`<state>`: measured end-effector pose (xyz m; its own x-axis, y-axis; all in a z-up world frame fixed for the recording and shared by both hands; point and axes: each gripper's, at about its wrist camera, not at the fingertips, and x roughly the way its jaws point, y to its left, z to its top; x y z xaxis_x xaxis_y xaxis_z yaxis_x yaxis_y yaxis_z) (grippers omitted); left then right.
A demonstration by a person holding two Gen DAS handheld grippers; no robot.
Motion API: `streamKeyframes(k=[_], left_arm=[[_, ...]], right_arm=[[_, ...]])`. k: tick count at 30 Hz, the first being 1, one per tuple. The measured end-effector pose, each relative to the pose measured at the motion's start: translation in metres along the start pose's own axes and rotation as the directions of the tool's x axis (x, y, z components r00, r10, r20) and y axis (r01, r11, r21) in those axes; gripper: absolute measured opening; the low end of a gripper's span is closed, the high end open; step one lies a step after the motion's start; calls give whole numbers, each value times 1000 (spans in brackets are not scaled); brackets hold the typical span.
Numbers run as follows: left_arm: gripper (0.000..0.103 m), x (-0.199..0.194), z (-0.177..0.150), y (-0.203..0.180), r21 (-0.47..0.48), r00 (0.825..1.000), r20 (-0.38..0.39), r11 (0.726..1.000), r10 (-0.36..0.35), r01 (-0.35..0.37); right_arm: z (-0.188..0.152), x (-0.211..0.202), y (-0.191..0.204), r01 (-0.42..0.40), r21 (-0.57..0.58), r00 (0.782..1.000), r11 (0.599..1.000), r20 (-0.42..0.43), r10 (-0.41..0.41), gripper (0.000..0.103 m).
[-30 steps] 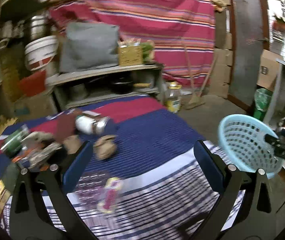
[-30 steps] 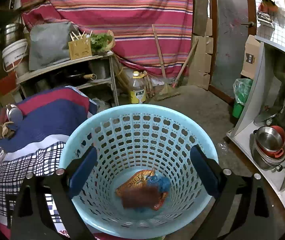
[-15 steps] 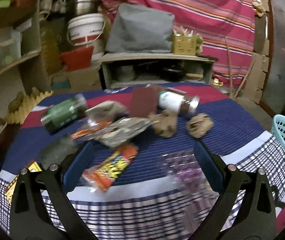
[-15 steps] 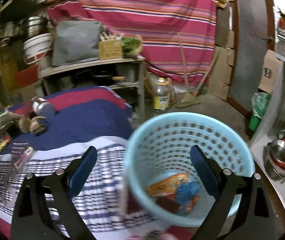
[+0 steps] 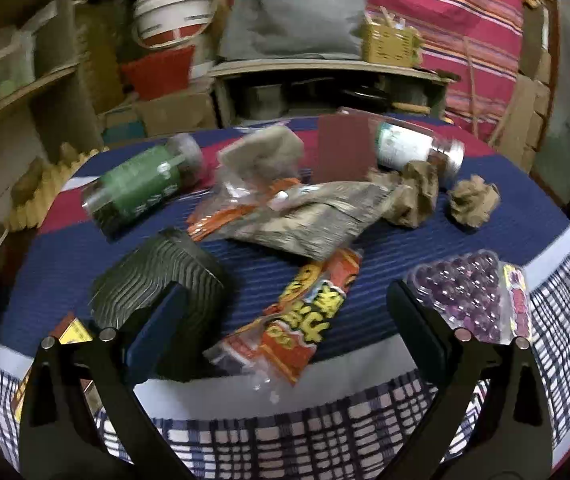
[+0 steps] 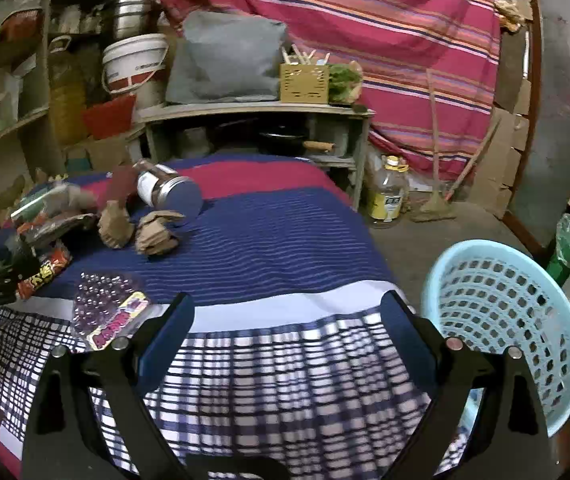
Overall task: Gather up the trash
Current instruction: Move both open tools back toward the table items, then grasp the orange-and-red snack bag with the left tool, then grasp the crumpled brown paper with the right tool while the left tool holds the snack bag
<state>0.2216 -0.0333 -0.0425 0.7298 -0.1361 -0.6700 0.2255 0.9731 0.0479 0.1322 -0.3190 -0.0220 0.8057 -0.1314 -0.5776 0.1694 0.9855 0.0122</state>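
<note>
left gripper [image 5: 285, 322]: jaws wide apart, nothing between them; it hangs just over the orange snack wrapper [image 5: 305, 316], which lies flat on the striped cloth of the bench [image 5: 365, 384]

right gripper [image 6: 287, 328]: also spread wide and empty, over the checked near edge of the cloth

basket [image 6: 501, 320]: light blue, off the bench's right side, near the right gripper (its contents can't be seen from here)

rest of the trash: grey foil bag [image 5: 309, 216], two brown paper wads [image 5: 473, 200], green jar [image 5: 141, 184], white-label jar [image 5: 417, 148], purple blister pack [image 5: 469, 292], black ribbed cup [image 5: 157, 284] just beside the left finger

step in hand: probably grabbing the wrapper; best bet is to come down square so both fingers straddle its narrow width; pinch the crinkly middle rather than a corner, and keep clear of the black cup
</note>
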Motion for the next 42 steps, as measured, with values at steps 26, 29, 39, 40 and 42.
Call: streamKeyframes(k=[26, 29, 39, 40, 42], left_arm=[[33, 1, 3, -2, -3, 996, -53, 997, -77, 77], [33, -19, 10, -4, 6, 998, 10, 998, -66, 66], [33, -56, 24, 27, -57, 993, 122, 998, 1, 6], [33, -55, 22, 30, -65, 993, 118, 998, 9, -2], [33, -49, 22, 34, -75, 994, 104, 997, 22, -14]], right_arm=[[13, 23, 42, -28, -78, 999, 997, -34, 26, 92], [19, 28, 52, -45, -86, 999, 995, -33, 42, 92], [39, 54, 84, -69, -116, 997, 991, -41, 64, 92], [41, 57, 87, -73, -118, 997, 990, -45, 69, 92], [45, 65, 95, -81, -126, 996, 989, -59, 74, 92]])
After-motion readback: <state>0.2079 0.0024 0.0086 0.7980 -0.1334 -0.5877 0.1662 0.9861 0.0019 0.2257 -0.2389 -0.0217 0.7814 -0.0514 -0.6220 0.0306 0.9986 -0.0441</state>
